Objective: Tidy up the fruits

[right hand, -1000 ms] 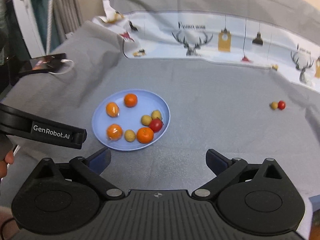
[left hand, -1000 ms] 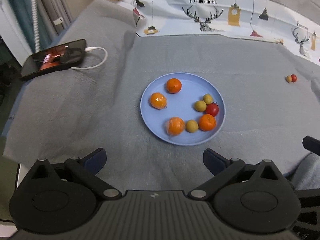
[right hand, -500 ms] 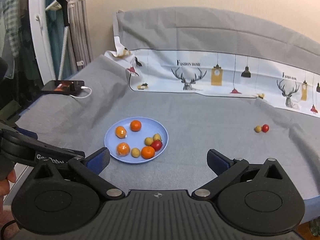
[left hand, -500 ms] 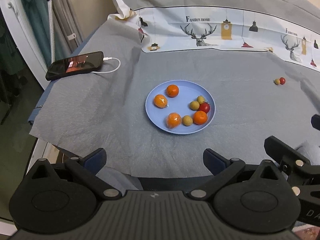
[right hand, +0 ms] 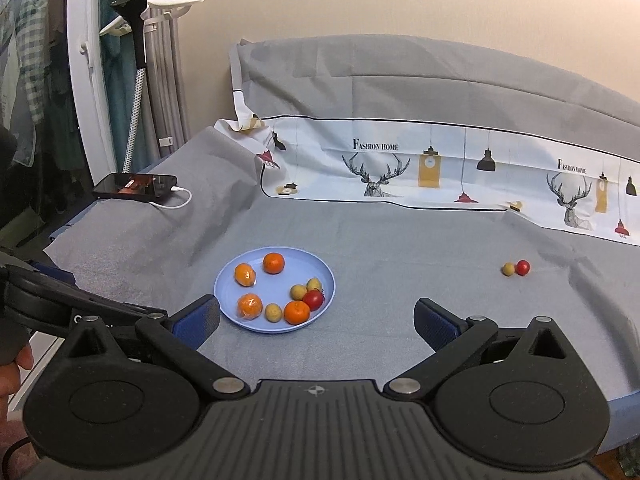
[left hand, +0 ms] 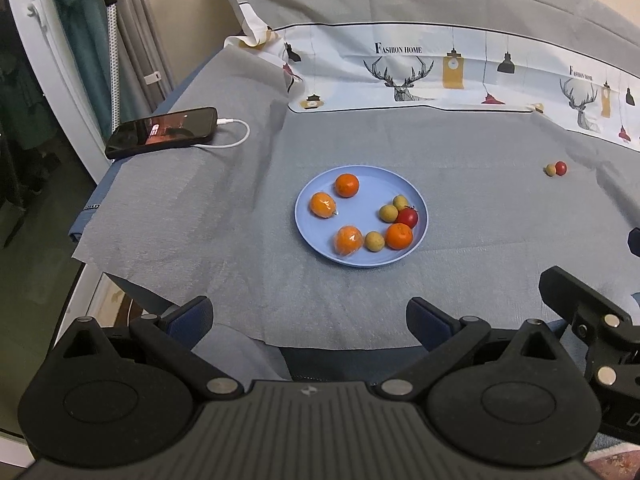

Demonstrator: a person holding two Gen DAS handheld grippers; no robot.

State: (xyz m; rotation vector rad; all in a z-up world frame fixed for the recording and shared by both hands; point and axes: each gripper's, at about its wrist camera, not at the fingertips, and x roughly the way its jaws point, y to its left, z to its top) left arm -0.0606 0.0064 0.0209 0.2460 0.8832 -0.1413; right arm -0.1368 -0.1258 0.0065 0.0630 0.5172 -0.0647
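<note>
A blue plate (left hand: 360, 260) (right hand: 256, 326) lies on the grey cloth. It holds several oranges, among them one at the back (left hand: 346, 185) (right hand: 273, 263), three yellow-green longans such as one at the front (left hand: 374, 241), and a red tomato (left hand: 407, 217) (right hand: 313, 299). A loose longan (left hand: 551, 169) (right hand: 508, 269) and a loose red tomato (left hand: 561, 167) (right hand: 522, 267) touch each other far right. My left gripper (left hand: 308, 322) is open and empty, back over the near edge. My right gripper (right hand: 316, 320) is open and empty, near the plate's front.
A black phone (left hand: 164, 131) (right hand: 134, 186) with a white cable (left hand: 236, 136) lies at the far left. A printed cloth (left hand: 460, 68) rises at the back. The cloth's near edge (left hand: 320, 344) hangs over the person's legs. A garment steamer (right hand: 136, 60) stands left.
Both grippers have pulled back and risen, so the plate and the loose fruit look smaller and farther. Both stayed open. No fruit has moved.
</note>
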